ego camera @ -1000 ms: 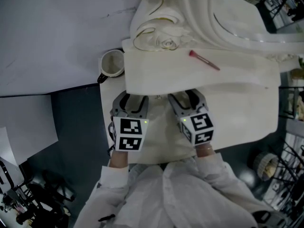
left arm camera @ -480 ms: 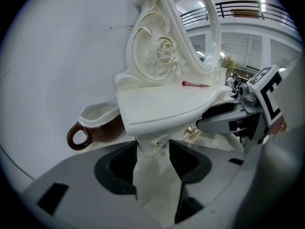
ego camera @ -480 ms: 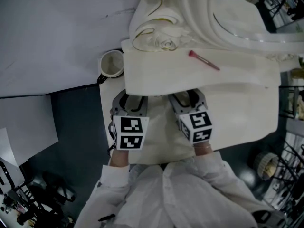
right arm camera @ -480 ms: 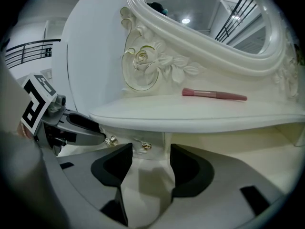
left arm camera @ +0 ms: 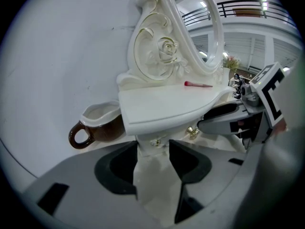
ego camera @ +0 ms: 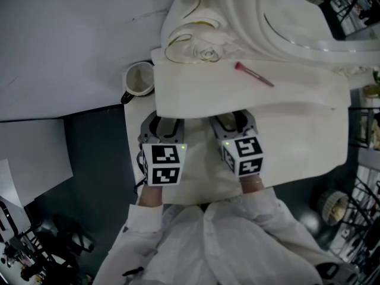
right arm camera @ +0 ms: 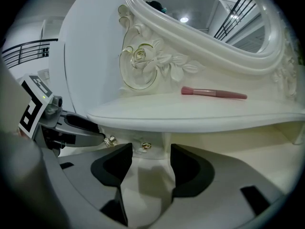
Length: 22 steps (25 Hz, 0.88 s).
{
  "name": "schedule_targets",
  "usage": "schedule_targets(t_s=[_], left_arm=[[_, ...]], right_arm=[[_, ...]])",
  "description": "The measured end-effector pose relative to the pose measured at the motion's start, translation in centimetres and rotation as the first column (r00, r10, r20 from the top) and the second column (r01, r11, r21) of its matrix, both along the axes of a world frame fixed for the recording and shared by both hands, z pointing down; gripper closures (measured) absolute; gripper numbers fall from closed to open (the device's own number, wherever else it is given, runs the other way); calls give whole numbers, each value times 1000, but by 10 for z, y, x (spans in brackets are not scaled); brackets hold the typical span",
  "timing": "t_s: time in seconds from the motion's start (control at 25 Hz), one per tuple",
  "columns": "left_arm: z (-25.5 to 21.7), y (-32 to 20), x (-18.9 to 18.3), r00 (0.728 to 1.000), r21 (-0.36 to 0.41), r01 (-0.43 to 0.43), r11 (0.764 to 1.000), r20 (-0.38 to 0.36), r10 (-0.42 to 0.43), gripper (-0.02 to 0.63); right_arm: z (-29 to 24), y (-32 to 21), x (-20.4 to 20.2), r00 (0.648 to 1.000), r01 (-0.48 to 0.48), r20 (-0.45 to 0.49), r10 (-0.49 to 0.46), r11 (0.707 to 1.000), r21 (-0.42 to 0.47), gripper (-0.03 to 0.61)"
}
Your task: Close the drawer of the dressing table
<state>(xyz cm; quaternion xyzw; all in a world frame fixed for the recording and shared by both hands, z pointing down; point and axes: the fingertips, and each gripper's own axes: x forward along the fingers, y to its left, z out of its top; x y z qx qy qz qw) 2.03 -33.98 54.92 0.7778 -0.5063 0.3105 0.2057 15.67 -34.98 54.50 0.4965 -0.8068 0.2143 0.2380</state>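
The cream dressing table has a raised shelf with a small drawer front tucked beneath it. My left gripper is open, its jaws on either side of a gold knob on that front. A second gold knob shows to its right. My right gripper is open too, its jaws around a gold knob. In the head view both grippers, left and right, sit side by side with their tips under the shelf edge. How far the drawer stands out is hidden.
A brown mug with a white inside stands left of the shelf. A pink make-up brush lies on the shelf before the ornate oval mirror. A white wall is behind, dark floor on the left.
Both grippers have crept a little forward toward the drawer front under the shelf. The mug and the brush have not moved.
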Motion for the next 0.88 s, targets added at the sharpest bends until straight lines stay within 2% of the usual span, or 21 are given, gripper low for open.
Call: schedule_targets(t_s=[0.12,0.28,0.64,0.88], left_arm=[[-1,-2,0,1000,12,1,1000,-1,-1,408],[-7,-1,-2,1000,-15,6,1000,-4,-6,408],[-13,12,-5,1000,-24,6,1000,-3,-6,408],[-26,25,-2,998,-11,-25,1000,-61,24,409]], right_arm=[[1,0,0,1000,-11,11,11,1000,-5,353],[0,2,-1,1000,-17,23,17,1000,-2,353],[-3,14,-3,997,-36,73,37,999,-21,354],[-12,29,-10,993,-17,116,20,999,-31,354]])
